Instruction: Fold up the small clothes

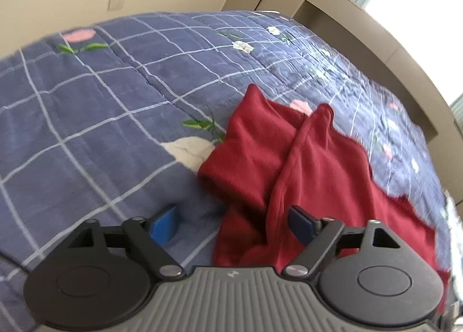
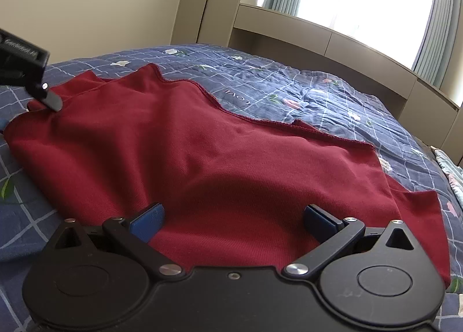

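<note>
Left wrist view shows the left gripper (image 1: 233, 223) with its jaws spread wide, one blue pad (image 1: 165, 225) over the bare quilt (image 1: 86, 117) and the other over the edge of the red garment (image 1: 303, 175); nothing is pinched between them. In the right wrist view the right gripper (image 2: 233, 220) is also spread open, low over the near part of the cloth and grasping nothing.

The likeliest slip from here, I judge, is a poor grab at the left edge. The jaws straddle the border between cloth and quilt, so closing there could catch the bedding along with the garment — or only one layer of it, since a raised ridge runs up the cloth just ahead of the gripper. Lifting on such a grip would drag the piece askew instead of folding it. The quilt is soft and puffy, so anything pulled across it may bunch.

The garment lies on the bed, spread mostly flat on the blue checked quilt with flower prints. It is dark red, a soft knit by the look, with a stitched wavy hem along its far side, a loose flap at the right, and shallow wrinkles across the middle. It is not yet neatly folded.
</note>
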A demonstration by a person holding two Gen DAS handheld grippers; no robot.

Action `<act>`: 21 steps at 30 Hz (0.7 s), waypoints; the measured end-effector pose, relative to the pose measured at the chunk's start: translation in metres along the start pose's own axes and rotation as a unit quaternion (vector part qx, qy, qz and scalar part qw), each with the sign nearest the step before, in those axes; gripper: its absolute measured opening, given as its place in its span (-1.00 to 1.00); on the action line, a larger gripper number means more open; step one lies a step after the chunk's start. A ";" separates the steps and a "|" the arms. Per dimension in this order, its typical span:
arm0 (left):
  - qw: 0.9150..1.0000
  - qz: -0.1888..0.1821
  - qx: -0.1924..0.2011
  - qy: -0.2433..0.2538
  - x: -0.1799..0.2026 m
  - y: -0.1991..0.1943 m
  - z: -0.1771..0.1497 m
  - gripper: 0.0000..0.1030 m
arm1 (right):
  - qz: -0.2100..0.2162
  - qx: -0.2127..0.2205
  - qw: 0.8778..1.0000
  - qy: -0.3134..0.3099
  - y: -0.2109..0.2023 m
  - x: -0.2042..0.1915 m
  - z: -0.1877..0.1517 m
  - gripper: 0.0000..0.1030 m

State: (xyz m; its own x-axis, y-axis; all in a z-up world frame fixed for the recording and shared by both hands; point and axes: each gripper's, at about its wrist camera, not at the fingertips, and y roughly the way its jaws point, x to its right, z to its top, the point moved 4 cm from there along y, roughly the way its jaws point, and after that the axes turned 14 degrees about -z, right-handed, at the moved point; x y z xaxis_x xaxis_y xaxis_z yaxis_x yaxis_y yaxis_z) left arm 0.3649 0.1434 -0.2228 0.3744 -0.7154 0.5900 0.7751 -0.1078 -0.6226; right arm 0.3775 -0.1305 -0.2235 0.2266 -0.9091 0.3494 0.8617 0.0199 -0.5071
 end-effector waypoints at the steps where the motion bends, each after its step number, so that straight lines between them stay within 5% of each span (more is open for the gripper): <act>1: 1.000 -0.001 -0.001 -0.005 -0.001 0.003 0.003 0.70 | 0.000 0.000 1.000 0.000 0.000 0.000 0.000 0.99; 6: 1.000 0.004 -0.003 -0.009 0.000 0.013 0.016 0.54 | 0.001 0.000 1.000 0.001 0.000 0.000 0.000 0.99; 8: 1.000 0.014 -0.007 0.002 0.003 0.014 0.017 0.06 | 0.001 0.000 1.000 0.001 0.000 0.000 0.000 0.99; 14: 1.000 -0.004 -0.019 0.006 0.014 0.016 0.018 -0.57 | 0.002 -0.001 1.000 0.002 0.000 0.000 0.000 0.99; 21: 0.999 -0.023 -0.008 0.038 0.040 0.000 0.025 -0.79 | 0.053 -0.013 0.997 0.046 -0.001 0.021 0.007 0.99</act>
State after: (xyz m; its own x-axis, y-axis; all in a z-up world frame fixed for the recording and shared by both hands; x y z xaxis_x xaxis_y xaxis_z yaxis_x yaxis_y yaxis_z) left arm 0.3928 0.1319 -0.1866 0.2976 -0.7596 0.5783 0.7822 -0.1533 -0.6039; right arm 0.3844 -0.1464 -0.2107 0.2725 -0.9368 0.2194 0.8225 0.1085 -0.5583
